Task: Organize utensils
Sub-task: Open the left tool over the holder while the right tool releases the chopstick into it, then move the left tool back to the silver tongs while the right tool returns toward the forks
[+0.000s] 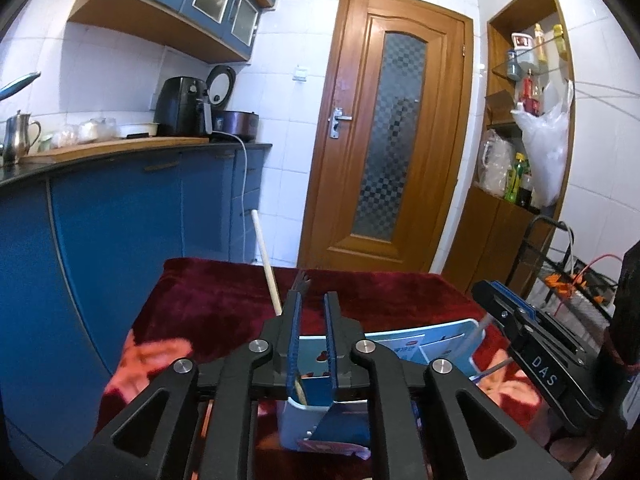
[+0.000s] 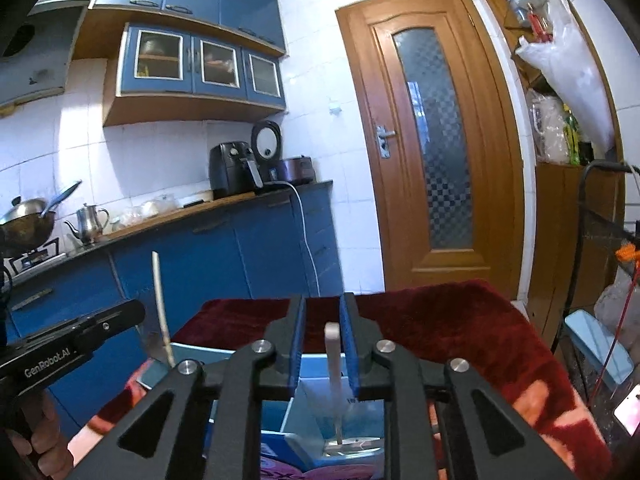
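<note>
A light blue utensil holder (image 1: 304,412) stands on a dark red cloth-covered table (image 1: 216,300), right under both grippers. My left gripper (image 1: 314,300) is open above it; a pale wooden chopstick (image 1: 266,264) leans up out of the holder beside the left finger. My right gripper (image 2: 323,304) is open, and a white-handled utensil (image 2: 333,360) stands upright in a holder compartment (image 2: 340,428) between the fingers, untouched. The right gripper's body shows at the right of the left wrist view (image 1: 528,340). The left gripper's body shows at the left of the right wrist view (image 2: 68,344).
Blue kitchen cabinets and a dark counter (image 1: 120,152) with an air fryer (image 1: 182,106) and a kettle (image 1: 18,134) stand to the left. A wooden door (image 1: 384,128) is behind the table. A wooden shelf with bottles and bags (image 1: 524,120) and a wire rack (image 1: 568,276) are on the right.
</note>
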Demonstrator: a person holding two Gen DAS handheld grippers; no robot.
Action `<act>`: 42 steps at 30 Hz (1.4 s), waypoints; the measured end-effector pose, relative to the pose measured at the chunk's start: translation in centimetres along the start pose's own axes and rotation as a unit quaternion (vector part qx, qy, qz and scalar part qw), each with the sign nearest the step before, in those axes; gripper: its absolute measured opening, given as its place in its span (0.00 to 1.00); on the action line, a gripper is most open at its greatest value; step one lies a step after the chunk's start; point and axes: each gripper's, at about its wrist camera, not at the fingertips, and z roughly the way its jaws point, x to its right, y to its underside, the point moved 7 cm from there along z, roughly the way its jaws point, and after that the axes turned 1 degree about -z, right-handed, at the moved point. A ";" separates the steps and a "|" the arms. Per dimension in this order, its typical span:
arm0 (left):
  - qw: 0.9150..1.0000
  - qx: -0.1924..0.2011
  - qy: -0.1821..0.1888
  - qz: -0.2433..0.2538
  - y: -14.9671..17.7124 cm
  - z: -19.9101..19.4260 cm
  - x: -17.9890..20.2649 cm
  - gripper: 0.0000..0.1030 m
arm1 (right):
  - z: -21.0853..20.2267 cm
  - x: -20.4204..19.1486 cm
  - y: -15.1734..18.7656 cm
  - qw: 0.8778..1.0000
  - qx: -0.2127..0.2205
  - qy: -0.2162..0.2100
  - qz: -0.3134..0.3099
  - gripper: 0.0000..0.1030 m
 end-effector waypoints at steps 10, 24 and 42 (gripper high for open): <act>1.000 -0.003 -0.014 -0.002 -0.8 -4.1 0.6 0.42 | -4.0 -1.4 -1.7 0.999 -0.008 -0.035 0.004 0.23; 0.996 -0.088 -0.026 -0.017 3.5 -7.6 -0.8 0.52 | -8.3 -1.7 1.8 0.995 -0.090 -0.043 0.003 0.25; 0.980 -0.187 -0.052 -0.039 11.7 -6.6 -2.8 0.52 | -10.0 -0.9 9.3 0.979 -0.201 -0.041 0.010 0.33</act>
